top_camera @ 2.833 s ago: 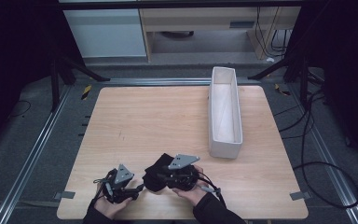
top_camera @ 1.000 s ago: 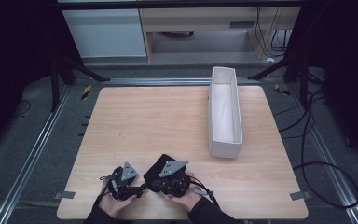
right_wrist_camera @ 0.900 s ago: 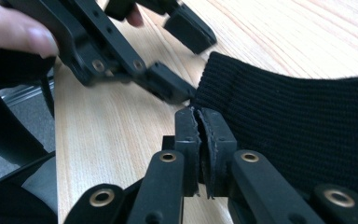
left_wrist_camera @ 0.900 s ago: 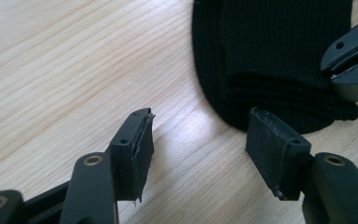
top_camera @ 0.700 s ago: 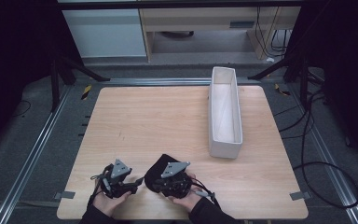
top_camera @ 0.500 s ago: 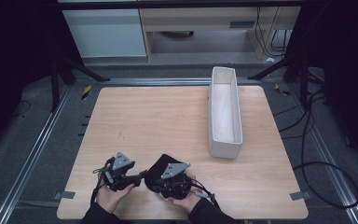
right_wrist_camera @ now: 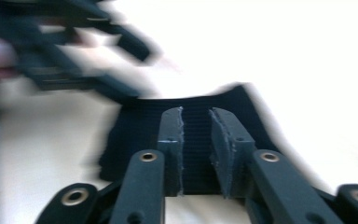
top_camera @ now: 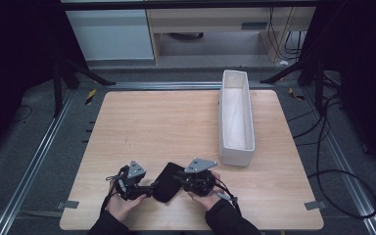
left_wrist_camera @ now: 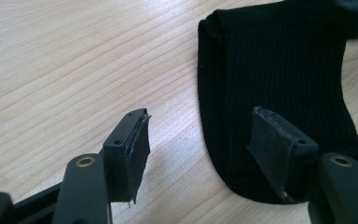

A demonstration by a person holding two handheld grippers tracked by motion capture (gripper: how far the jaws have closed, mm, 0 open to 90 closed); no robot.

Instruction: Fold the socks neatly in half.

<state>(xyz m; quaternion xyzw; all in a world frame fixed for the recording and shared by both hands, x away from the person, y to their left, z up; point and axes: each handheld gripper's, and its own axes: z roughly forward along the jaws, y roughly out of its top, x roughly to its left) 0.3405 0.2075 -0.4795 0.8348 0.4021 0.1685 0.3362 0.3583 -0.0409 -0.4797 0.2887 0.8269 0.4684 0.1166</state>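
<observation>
While the folded black ribbed knit cloth [top_camera: 167, 182] lies at the wooden table's [top_camera: 176, 122] near edge, folding looks mostly done; long white bin [top_camera: 235, 117] stays unloaded. Left gripper [left_wrist_camera: 200, 140] gapes wide, one jaw over the cloth edge, gripping nothing. Right gripper [right_wrist_camera: 196, 140] has a narrow gap, jaws just closing over cloth, none visibly pinched.

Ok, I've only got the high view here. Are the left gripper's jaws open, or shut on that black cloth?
Observer: Open. In the left gripper view, the left gripper stands wide, with one jaw over bare table and the other over the edge of the cloth.
Operator: And the right one?
Observer: The right gripper has just been closing its jaws. A narrow gap is left between the pads and the ribbed cloth shows through it; the pads don't look to be pinching it.
</observation>
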